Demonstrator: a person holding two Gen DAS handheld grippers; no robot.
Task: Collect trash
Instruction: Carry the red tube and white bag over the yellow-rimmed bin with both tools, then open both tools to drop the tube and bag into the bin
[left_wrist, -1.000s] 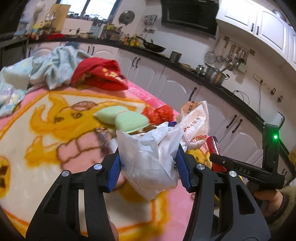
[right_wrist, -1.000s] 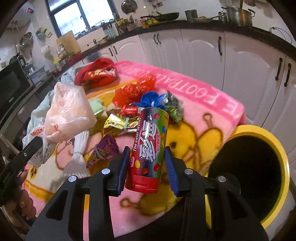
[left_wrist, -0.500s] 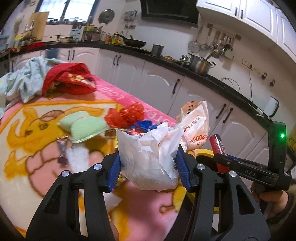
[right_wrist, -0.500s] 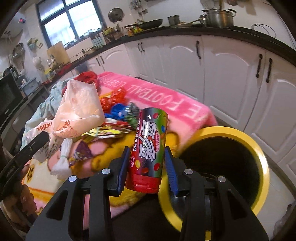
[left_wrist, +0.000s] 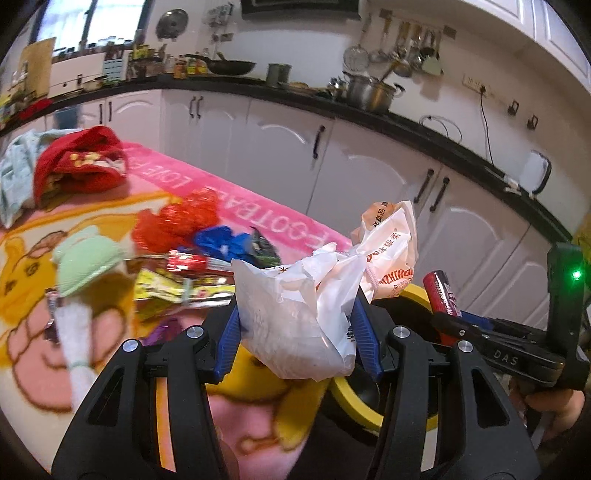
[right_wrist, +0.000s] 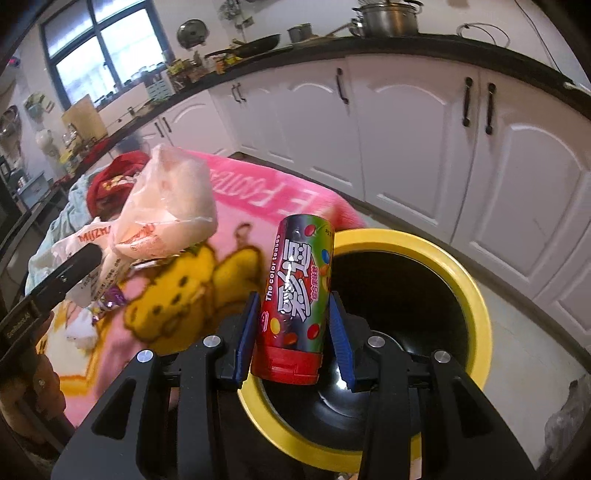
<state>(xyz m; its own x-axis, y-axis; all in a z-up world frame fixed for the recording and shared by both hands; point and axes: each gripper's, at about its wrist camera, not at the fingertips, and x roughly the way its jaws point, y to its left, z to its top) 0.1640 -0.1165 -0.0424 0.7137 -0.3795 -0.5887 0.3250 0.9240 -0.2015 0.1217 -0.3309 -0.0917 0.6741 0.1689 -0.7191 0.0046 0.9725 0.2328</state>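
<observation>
My left gripper (left_wrist: 295, 339) is shut on a crumpled white plastic bag (left_wrist: 299, 317) and holds it in the air at the blanket's edge. The bag also shows in the right wrist view (right_wrist: 166, 206). My right gripper (right_wrist: 293, 343) is shut on a candy tube (right_wrist: 295, 306) with a red cap, upright, over the near rim of the yellow-rimmed black bin (right_wrist: 476, 314). The tube (left_wrist: 441, 293) and bin rim (left_wrist: 347, 391) also show in the left wrist view, right of the bag.
Several wrappers lie on the pink cartoon blanket (left_wrist: 258, 214): red cellophane (left_wrist: 173, 221), a blue wrapper (left_wrist: 218, 240), a yellow packet (left_wrist: 166, 291), green pads (left_wrist: 85, 262). A red cloth (left_wrist: 77, 166) lies at the far left. White cabinets (right_wrist: 406, 129) stand behind the bin.
Both grippers have moved right, off the blanket toward the bin, each keeping its load. The tube now hangs over the bin's rim; the bag has come up beside the bin.
</observation>
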